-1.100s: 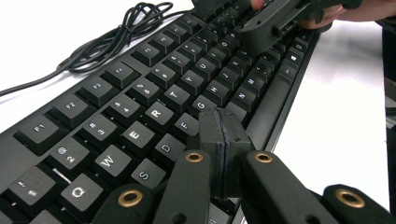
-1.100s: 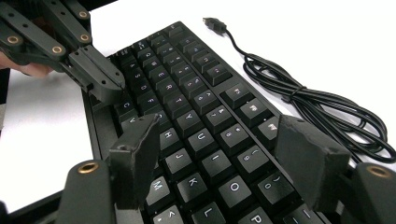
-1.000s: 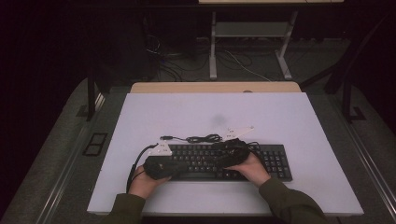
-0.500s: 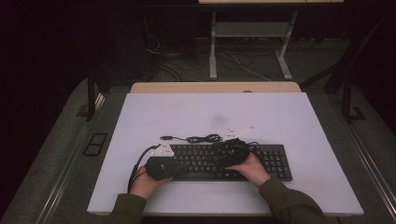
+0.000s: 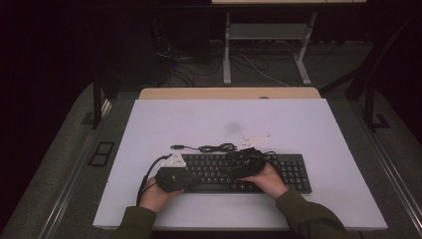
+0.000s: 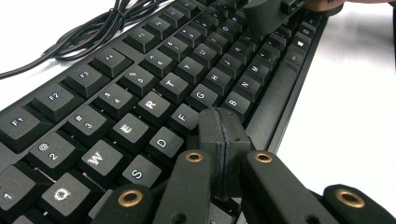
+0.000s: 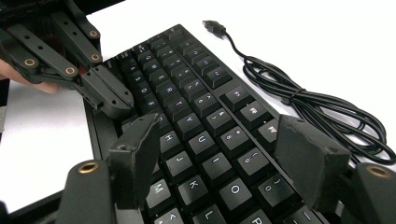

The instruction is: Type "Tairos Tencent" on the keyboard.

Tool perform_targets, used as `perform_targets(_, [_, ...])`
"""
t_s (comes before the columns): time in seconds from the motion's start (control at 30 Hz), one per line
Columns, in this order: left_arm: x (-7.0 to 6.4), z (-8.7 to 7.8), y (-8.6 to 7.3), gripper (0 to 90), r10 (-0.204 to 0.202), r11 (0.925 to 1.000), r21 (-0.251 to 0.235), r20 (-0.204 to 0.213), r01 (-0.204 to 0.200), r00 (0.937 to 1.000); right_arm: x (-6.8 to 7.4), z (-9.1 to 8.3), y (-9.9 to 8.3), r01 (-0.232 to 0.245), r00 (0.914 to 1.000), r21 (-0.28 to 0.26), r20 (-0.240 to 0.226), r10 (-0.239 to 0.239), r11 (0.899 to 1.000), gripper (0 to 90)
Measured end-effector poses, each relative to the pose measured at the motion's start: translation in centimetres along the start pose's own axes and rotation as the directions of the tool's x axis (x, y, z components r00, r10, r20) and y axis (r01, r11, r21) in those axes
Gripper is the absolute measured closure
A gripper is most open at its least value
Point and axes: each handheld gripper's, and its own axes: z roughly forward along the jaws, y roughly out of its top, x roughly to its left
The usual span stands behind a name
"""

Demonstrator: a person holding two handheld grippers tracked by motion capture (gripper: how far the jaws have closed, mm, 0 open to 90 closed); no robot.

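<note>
A black keyboard [image 5: 291,174] lies near the table's front edge, its cable [image 5: 215,148] bundled just behind it. My left gripper [image 5: 185,177] is over the keyboard's left part. In the left gripper view, the left gripper [image 6: 223,133] is shut with nothing in it, its tips down on the keys just right of the F key [image 6: 186,115]. My right gripper [image 5: 232,168] hovers over the middle keys. In the right gripper view, the right gripper [image 7: 219,158] is open, its pads [image 7: 135,151] straddling the U, J and K keys. The shut left gripper [image 7: 109,98] shows beyond it.
The USB plug [image 7: 212,26] lies loose on the white tabletop [image 5: 224,119] behind the keyboard. A wooden strip [image 5: 229,93] borders the far edge. Desk legs and floor cables [image 5: 259,69] stand beyond the table.
</note>
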Motion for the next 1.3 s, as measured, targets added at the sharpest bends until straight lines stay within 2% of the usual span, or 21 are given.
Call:
perform_targets(0.17, [-0.1,-0.2,0.2,88.7,0.009,0.9999,-0.013,-0.007,-0.009,0.9999,0.0,0.0,0.0,0.003,1.0000,-0.005,0.001,-0.003,1.000,30.6])
perform_targets(0.53, [0.0,-0.6,0.4,88.7,0.003,0.9995,-0.030,-0.019,-0.004,0.9998,0.0,-0.1,0.0,0.004,1.0000,-0.006,0.002,-0.004,1.000,30.7])
perform_targets(0.97, [0.2,-0.8,1.0,88.8,0.010,0.9993,-0.034,-0.039,-0.012,0.9992,0.0,0.0,0.0,0.000,1.0000,-0.001,0.001,0.000,1.000,30.6])
perform_targets(1.3, [1.3,-1.1,1.2,88.8,0.003,0.9992,-0.041,-0.087,-0.007,0.9962,0.0,0.1,0.0,0.002,1.0000,0.001,0.003,-0.002,1.000,30.6])
